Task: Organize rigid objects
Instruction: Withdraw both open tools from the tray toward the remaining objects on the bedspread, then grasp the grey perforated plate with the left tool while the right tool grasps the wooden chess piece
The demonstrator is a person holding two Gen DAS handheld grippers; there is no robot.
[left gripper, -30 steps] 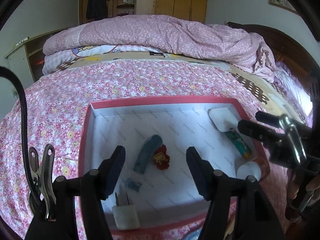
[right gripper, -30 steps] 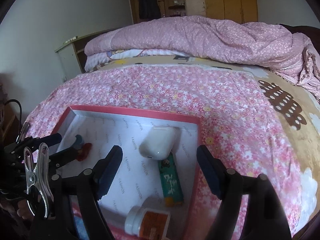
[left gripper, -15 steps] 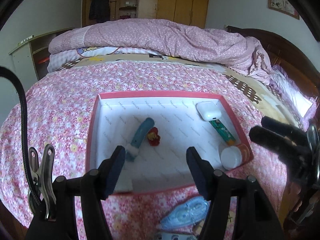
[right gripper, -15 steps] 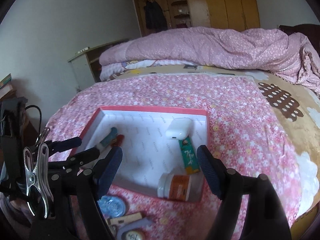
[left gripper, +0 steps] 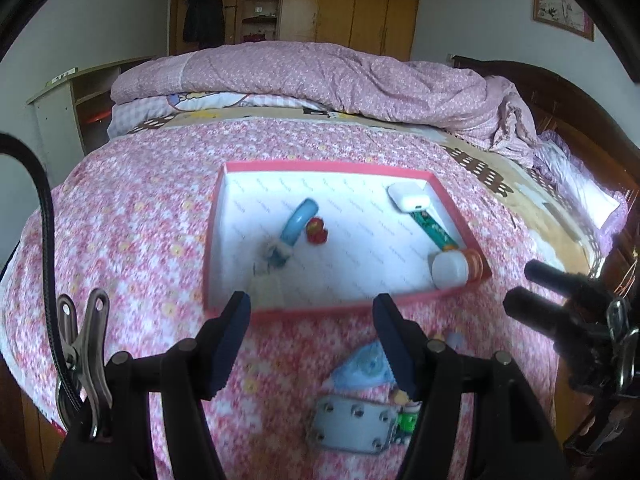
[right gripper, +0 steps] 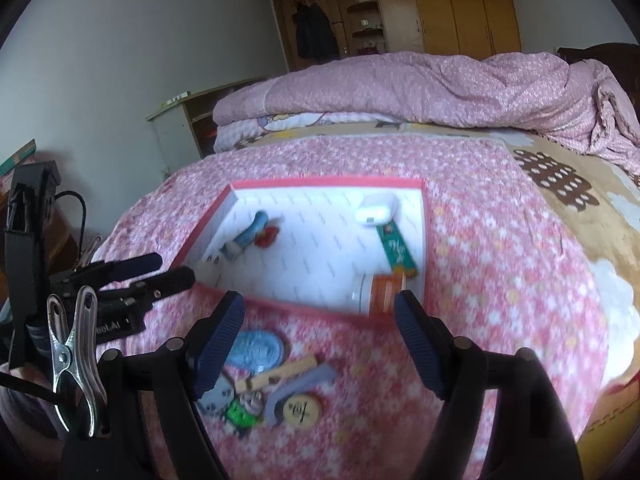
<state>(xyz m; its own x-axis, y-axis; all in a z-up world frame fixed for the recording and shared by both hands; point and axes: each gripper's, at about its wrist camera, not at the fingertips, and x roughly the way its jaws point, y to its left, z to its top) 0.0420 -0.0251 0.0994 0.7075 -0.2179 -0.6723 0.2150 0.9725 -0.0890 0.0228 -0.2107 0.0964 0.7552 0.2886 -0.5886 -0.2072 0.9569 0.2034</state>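
Note:
A pink-rimmed white box (left gripper: pixel 320 168) (right gripper: pixel 328 183) lies on the flowered bedspread. Inside are a blue curved handle (left gripper: pixel 298 222), a small red toy (left gripper: pixel 317 234), a white plug (left gripper: pixel 266 290), a white earbud case (left gripper: pixel 410 198) (right gripper: pixel 376 208), a green tube (left gripper: pixel 434 230) (right gripper: pixel 398 250) and a white-capped orange bottle (left gripper: pixel 450 268) (right gripper: pixel 382 292). My left gripper (left gripper: pixel 312 332) is open and empty, in front of the box. My right gripper (right gripper: pixel 320 332) is open and empty, above loose items: a blue tape dispenser (left gripper: pixel 366 366) (right gripper: pixel 258 348), a grey plate (left gripper: pixel 352 426), a wooden clip (right gripper: pixel 276 374), a round wooden disc (right gripper: pixel 302 410).
A rumpled pink quilt (left gripper: pixel 320 76) lies across the far side of the bed. A dark wooden headboard (left gripper: pixel 560 92) is at the right. A low cabinet (right gripper: pixel 180 128) stands at the left. Wardrobes (left gripper: pixel 340 4) line the back wall.
Both grippers have pulled back and up from the box. The box looks smaller and farther, and the loose items on the bedspread in front of it have come into view.

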